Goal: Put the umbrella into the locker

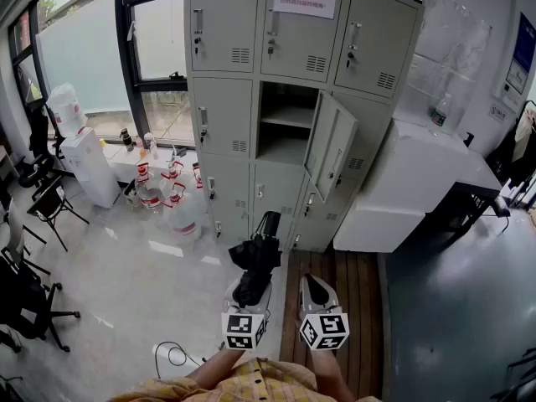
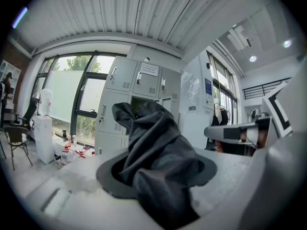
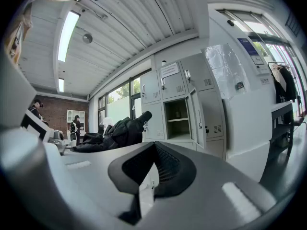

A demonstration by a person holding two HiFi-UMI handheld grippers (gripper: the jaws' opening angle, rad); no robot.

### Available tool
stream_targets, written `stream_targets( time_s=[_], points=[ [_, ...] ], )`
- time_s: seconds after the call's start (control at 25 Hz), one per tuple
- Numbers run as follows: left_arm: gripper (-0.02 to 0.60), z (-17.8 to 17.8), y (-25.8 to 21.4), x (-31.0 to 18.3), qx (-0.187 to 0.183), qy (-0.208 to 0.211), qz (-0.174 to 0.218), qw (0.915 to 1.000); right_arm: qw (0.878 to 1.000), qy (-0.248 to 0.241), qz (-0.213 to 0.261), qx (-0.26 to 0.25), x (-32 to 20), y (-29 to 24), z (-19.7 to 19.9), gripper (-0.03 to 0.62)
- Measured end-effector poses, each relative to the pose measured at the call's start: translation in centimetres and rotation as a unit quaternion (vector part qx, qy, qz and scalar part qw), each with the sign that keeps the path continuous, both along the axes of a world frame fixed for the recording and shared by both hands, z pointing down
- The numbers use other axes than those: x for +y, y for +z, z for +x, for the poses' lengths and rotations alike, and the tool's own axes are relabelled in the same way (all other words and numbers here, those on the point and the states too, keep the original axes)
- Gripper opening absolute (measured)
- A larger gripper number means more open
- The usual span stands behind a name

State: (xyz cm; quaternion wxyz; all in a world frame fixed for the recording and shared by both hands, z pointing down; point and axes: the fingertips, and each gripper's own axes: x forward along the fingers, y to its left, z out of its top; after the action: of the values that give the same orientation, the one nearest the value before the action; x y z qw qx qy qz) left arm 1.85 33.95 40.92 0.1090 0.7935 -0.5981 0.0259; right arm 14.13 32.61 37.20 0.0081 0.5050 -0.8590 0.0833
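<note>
A black folded umbrella [image 1: 255,262] sticks forward from my left gripper [image 1: 250,290], whose jaws are shut on its bunched fabric [image 2: 153,147]. It points toward the grey locker bank, where one middle compartment [image 1: 285,124] stands open with its door [image 1: 331,145] swung to the right. A shelf shows inside that compartment [image 3: 177,119]. My right gripper [image 1: 315,285] hovers just right of the umbrella with its black pads [image 3: 165,169] together and nothing between them. The umbrella [image 3: 120,131] also shows at the left of the right gripper view.
A water dispenser [image 1: 79,141] and several bottles [image 1: 167,191] stand left of the lockers by the window. Black chairs [image 1: 42,208] line the left side. A white covered unit [image 1: 419,182] sits right of the lockers. A cable [image 1: 172,354] lies on the floor near me.
</note>
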Motion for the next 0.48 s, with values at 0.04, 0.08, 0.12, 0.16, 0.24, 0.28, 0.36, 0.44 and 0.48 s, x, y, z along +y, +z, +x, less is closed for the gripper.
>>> stream_targets(
  time_s=[0.04,0.08,0.12,0.16,0.24,0.28,0.36,0.44,0.48],
  points=[
    [0.244,0.02,-0.28,-0.29,0.000,0.001,0.003,1.0000,1.000,0.001,0.002,0.000,-0.25,-0.23,-0.02,-0.003],
    [0.244,0.04,-0.52,-0.54,0.000,0.002,0.006,1.0000,1.000,0.002,0.004,0.001,-0.48,-0.42,-0.03,-0.003],
    [0.244,0.04,-0.70,-0.73,0.000,0.003,0.008,1.0000,1.000,0.002,0.006,0.002,-0.64,-0.57,-0.07,-0.003],
    [0.244,0.00,-0.81,-0.84,0.001,0.004,0.009,1.0000,1.000,0.002,0.007,0.003,-0.73,-0.67,-0.15,-0.003],
    [0.244,-0.26,-0.87,-0.91,0.002,0.003,0.009,1.0000,1.000,0.001,0.008,0.003,-0.74,-0.74,-0.45,-0.003],
    [0.245,-0.43,-0.86,-0.92,0.002,0.002,0.008,1.0000,1.000,0.001,0.008,0.003,-0.74,-0.72,-0.60,-0.003],
    [0.245,-0.62,-0.80,-0.87,0.002,0.003,0.007,1.0000,1.000,0.002,0.006,0.001,-0.72,-0.64,-0.76,-0.003],
    [0.245,-0.68,-0.71,-0.74,0.002,0.005,0.006,1.0000,1.000,0.004,0.005,0.000,-0.66,-0.53,-0.82,-0.003],
    [0.245,-0.75,-0.67,-0.69,0.002,0.005,0.006,1.0000,1.000,0.004,0.006,0.001,-0.61,-0.49,-0.91,-0.003]
  ],
)
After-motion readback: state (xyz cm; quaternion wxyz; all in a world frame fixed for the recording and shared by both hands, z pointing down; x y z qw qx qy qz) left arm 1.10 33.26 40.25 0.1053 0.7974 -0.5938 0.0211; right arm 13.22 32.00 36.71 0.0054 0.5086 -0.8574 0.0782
